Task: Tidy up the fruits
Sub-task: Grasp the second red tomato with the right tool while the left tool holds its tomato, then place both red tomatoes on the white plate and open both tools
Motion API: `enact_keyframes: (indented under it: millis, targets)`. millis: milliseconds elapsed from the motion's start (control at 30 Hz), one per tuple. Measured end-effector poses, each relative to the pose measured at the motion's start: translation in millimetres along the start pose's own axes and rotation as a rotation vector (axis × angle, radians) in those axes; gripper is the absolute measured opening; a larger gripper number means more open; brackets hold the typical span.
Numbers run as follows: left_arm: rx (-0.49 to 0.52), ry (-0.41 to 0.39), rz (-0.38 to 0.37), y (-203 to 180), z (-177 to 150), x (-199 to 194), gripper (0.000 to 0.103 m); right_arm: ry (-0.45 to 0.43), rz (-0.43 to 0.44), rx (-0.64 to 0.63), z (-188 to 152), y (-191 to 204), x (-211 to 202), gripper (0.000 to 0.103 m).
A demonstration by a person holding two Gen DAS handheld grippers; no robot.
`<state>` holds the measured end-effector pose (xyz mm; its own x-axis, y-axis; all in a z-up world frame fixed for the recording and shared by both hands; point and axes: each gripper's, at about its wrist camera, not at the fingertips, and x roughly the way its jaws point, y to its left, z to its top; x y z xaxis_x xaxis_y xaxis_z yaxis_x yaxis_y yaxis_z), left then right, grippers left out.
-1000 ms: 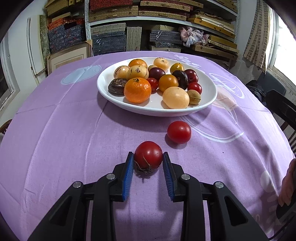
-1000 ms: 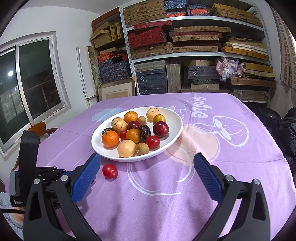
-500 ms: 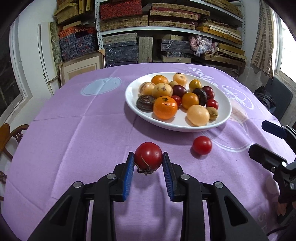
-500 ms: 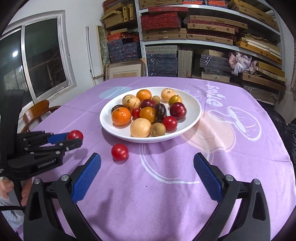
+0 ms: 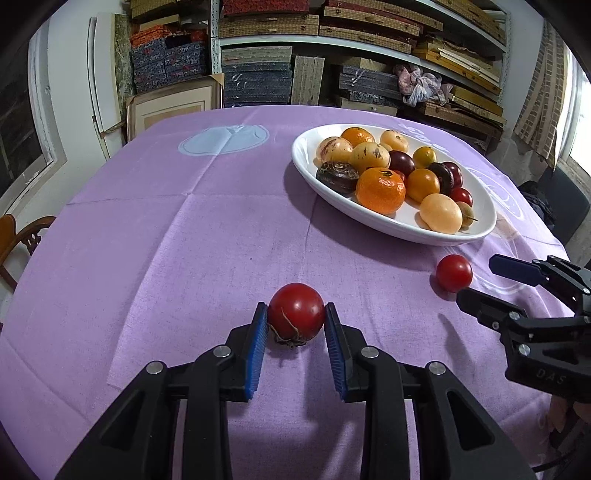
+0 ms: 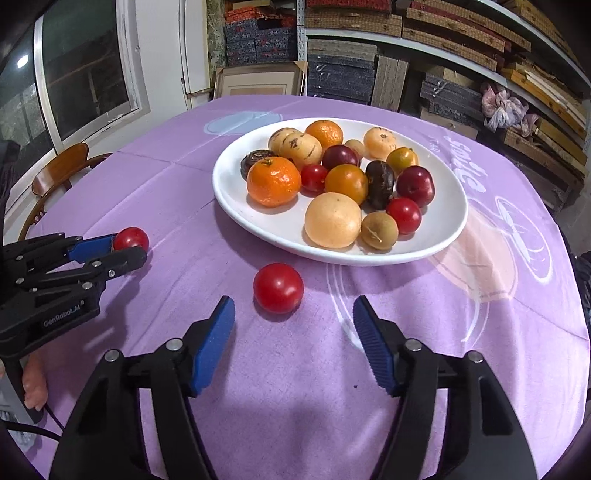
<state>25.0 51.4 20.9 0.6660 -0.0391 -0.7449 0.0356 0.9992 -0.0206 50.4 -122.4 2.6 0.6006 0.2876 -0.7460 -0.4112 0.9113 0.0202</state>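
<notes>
My left gripper [image 5: 295, 307] is shut on a dark red tomato [image 5: 296, 314] with a dried stem, held just over the purple cloth; the same gripper [image 6: 128, 248] and its tomato [image 6: 131, 238] show at the left of the right wrist view. A second red tomato [image 6: 278, 288] lies on the cloth in front of the white plate [image 6: 236, 210]. My right gripper [image 6: 293, 303] stands just behind it, jaws closing, pads clear of the fruit. From the left wrist view, that tomato [image 5: 453, 272] sits at the tips of the right gripper [image 5: 478, 279]. The plate [image 5: 373, 221] holds several fruits.
A purple cloth [image 6: 406, 369] covers the round table. A wooden chair [image 6: 59, 170] stands at the table's left edge under a window. Shelves [image 5: 332, 29] stacked with boxes fill the back wall. A person's fingers [image 6: 35, 380] show under the left gripper.
My left gripper has carried its tomato leftward, away from the plate. My right gripper has come down behind the loose tomato and its jaws have narrowed.
</notes>
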Motion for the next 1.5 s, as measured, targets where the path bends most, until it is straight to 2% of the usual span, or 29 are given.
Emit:
enact_keyframes:
  millis: [167, 500, 567, 733, 800, 867, 1067, 1267, 1500]
  targets:
    - [0.022, 0.0, 0.0, -7.0, -0.9, 1.3, 0.031, 0.016, -0.001, -0.007, 4.7, 4.3, 13.7, 0.058]
    - [0.02, 0.01, -0.007, -6.7, 0.1, 4.6, 0.031, 0.035, 0.006, -0.022, 18.1, 14.9, 30.9, 0.055]
    - [0.019, 0.011, -0.008, -6.6, 0.2, 4.8, 0.031, 0.039, 0.006, -0.02, 18.7, 14.8, 32.3, 0.051]
    - [0.016, 0.015, -0.009, -6.0, 0.0, 6.2, 0.031, 0.041, 0.005, -0.013, 17.0, 13.4, 33.1, 0.048]
    - [0.013, 0.018, -0.011, -5.4, 0.1, 6.8, 0.031, 0.039, -0.001, -0.014, 17.0, 13.6, 32.8, 0.044]
    - [0.009, 0.023, -0.015, -5.0, 0.2, 8.1, 0.031, 0.037, -0.005, -0.014, 17.3, 12.9, 32.6, 0.032]
    - [0.007, 0.031, -0.028, -2.6, -0.4, 9.5, 0.031, 0.035, -0.006, -0.005, 14.4, 11.7, 30.6, 0.03]
    - [0.018, 0.005, -0.033, -4.0, -1.0, 4.6, 0.031, 0.007, 0.023, 0.025, -8.1, 3.3, 5.2, 0.03]
    - [0.064, -0.081, 0.03, -16.1, -4.3, -13.0, 0.031, -0.092, 0.037, 0.079, -47.3, -25.1, -63.2, 0.03]
